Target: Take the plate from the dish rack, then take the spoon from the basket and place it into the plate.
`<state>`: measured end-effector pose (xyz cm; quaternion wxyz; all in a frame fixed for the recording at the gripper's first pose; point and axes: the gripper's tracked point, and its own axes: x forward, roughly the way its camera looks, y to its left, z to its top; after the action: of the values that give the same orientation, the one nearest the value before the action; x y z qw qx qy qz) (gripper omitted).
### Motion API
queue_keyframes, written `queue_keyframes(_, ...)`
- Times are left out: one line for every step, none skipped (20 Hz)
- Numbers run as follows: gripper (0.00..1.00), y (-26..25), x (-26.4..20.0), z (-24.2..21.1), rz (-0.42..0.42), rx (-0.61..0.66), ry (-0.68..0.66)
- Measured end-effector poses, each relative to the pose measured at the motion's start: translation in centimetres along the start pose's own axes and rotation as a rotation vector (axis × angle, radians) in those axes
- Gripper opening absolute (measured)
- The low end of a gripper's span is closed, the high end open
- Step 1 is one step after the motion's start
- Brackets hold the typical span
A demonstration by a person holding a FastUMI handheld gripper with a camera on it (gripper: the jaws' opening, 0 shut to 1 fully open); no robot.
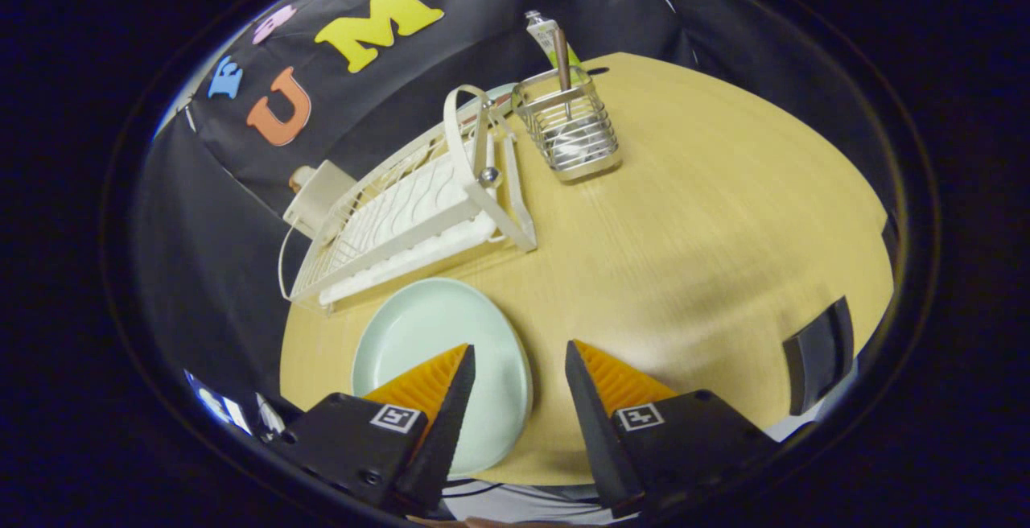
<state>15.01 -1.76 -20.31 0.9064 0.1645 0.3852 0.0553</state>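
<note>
Since the plate (pixel 438 351) already lies flat on the table (pixel 708 254), out of the dish rack (pixel 402 214) and partly under the left finger, the first step reads as done and the spoon step is in hand. Listed left to right: one dish rack, white wire, standing empty just beyond the plate; one plate, pale green, round, nothing in it; one gripper (pixel 519 383), fingers spread apart and holding nothing, hovering over the plate's near side; one basket (pixel 573 129), metal wire, just beside the rack's right end and well beyond the fingers; one spoon (pixel 563 69), upright in the basket, brown handle rising above the rim, bowl down inside. One tube stands behind it. One dark object (pixel 817 355) sits at the table's right edge, kind unclear. Next move, judged: carry the open fingers forward over the basket and close on the handle.
</note>
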Motion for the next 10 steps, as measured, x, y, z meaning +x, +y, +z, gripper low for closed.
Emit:
queue_keyframes(0.8, -0.6, -0.1, 0.5, -0.031, -0.027, -0.022)
queue_keyframes(0.86, -1.3, -0.2, 0.8, -0.064, -0.054, -0.036)
queue_keyframes(0.92, -1.7, -0.2, 1.2, -0.081, -0.086, -0.051)
queue_keyframes(0.98, -2.0, -0.3, 1.7, -0.093, -0.113, -0.073)
queue_keyframes(0.98, -2.1, -0.6, 2.5, -0.088, -0.133, -0.104)
queue_keyframes(0.98, -1.9, -0.8, 3.5, -0.071, -0.14, -0.141)
queue_keyframes(0.98, -1.8, -1.2, 4.6, -0.053, -0.146, -0.182)
queue_keyframes(0.98, -1.8, -1.5, 6.2, -0.046, -0.148, -0.24)
queue_keyframes(0.98, -2.0, -1.8, 8.1, -0.046, -0.147, -0.31)
queue_keyframes(0.98, -2.2, -2.3, 10.0, -0.058, -0.174, -0.389)
